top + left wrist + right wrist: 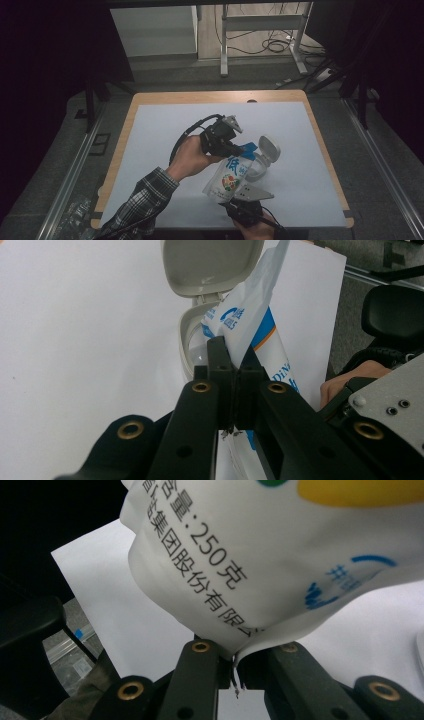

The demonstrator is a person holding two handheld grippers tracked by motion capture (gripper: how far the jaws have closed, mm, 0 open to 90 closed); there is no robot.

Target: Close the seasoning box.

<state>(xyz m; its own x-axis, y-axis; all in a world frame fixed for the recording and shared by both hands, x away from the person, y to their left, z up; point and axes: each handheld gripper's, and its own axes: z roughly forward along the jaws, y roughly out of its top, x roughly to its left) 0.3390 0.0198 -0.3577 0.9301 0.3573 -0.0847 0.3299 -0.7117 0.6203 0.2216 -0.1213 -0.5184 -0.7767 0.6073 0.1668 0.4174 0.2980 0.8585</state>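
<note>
I have the soft white plastic pouch with blue and coloured print [231, 176] lifted off the white tabletop [150, 150]. My left tool [239, 148] is pinching its top corner, and my right tool [240, 200] is pinching its bottom edge. The pouch slants, its long way running from the low near end up to the far end, which leans over the small grey box with its lid flipped open [264, 155]. I think tipping it in is left to do.

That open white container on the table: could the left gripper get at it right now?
Probably not: the left gripper is shut on the pouch, though the open container sits right beside it.
</note>
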